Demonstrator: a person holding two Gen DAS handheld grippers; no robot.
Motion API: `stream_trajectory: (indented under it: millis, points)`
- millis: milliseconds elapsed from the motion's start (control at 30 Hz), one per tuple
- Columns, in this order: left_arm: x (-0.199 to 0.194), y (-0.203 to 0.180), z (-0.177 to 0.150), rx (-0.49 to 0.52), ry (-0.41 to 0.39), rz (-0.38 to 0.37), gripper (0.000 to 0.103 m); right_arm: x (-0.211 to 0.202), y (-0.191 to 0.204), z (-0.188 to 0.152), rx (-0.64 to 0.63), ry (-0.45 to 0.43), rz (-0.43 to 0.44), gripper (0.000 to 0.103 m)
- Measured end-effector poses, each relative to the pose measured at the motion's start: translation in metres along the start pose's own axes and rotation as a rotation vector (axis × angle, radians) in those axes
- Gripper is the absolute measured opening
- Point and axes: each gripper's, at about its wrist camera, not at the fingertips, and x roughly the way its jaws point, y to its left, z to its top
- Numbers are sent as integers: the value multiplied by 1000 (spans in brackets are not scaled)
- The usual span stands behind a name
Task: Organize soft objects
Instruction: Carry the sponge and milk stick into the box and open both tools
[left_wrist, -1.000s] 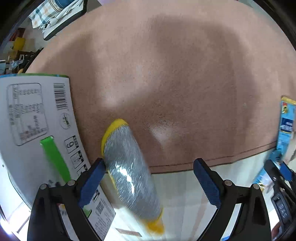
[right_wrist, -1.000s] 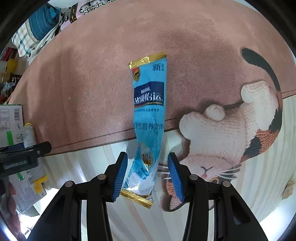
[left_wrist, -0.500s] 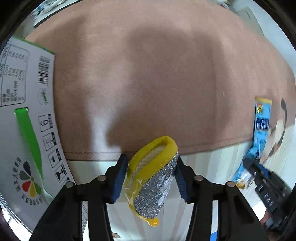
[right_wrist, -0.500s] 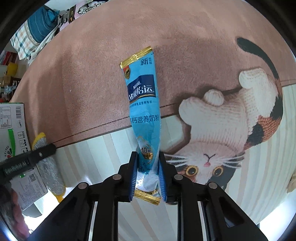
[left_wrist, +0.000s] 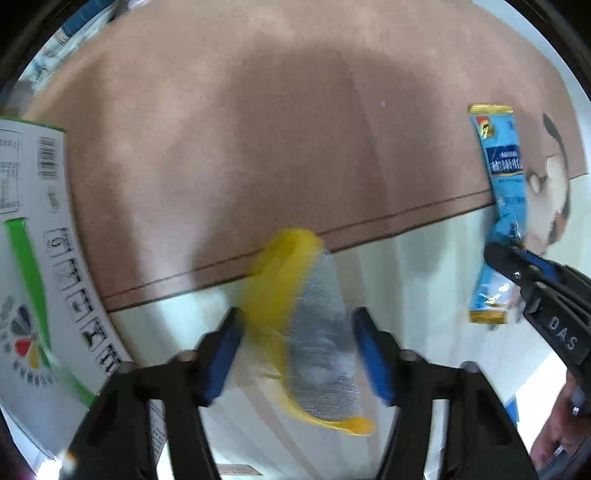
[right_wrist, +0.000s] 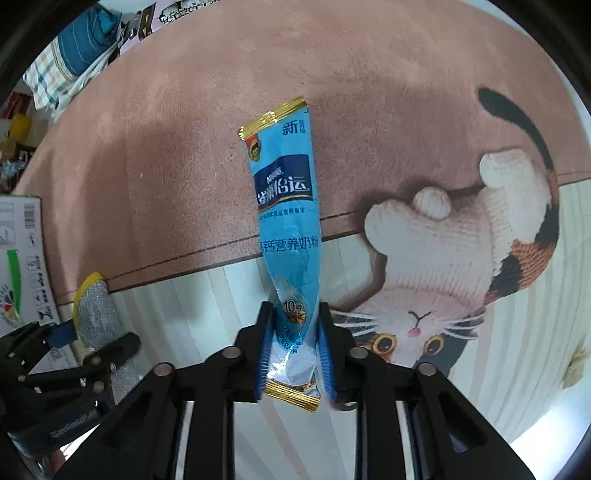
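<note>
My left gripper (left_wrist: 297, 332) is shut on a yellow and silver scouring sponge (left_wrist: 314, 332), held above the striped floor near the edge of the pink rug; the view is blurred by motion. My right gripper (right_wrist: 295, 325) is shut on the lower end of a long blue milk-powder sachet (right_wrist: 286, 221) with gold ends, which stands up from the jaws over the rug edge. The sachet (left_wrist: 504, 192) and right gripper also show at the right of the left wrist view. The sponge (right_wrist: 94, 314) and left gripper show at the lower left of the right wrist view.
A white cardboard box (left_wrist: 33, 258) with green print stands at the left; it also shows in the right wrist view (right_wrist: 22, 258). A pink rug (right_wrist: 184, 147) with a cat picture (right_wrist: 461, 266) covers the floor ahead. Folded cloths (right_wrist: 70, 66) lie at the far left.
Both grippers closed, the left on the sponge and the right on the sachet, and both objects now sit lifted in the jaws. The left view has swung right.
</note>
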Motion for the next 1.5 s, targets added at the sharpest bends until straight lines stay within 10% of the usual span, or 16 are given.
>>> stream_trajectory:
  millis: [400,700,1000,1500]
  points:
    - [-109,7,-61,-51,-253,-200,45,-86,29,-38,-7,-121,106,15]
    - [-224,171,-125,-122,-418,-170,46,-199,171,-98,-125,-260,324,15]
    - [-196,377,-123,-288,-303,16,46,-165,384,-127,-293,-210,359,15]
    - [-97,422,-79,-220,-55,103,50,-36,471,-128,-292,-68,153,17]
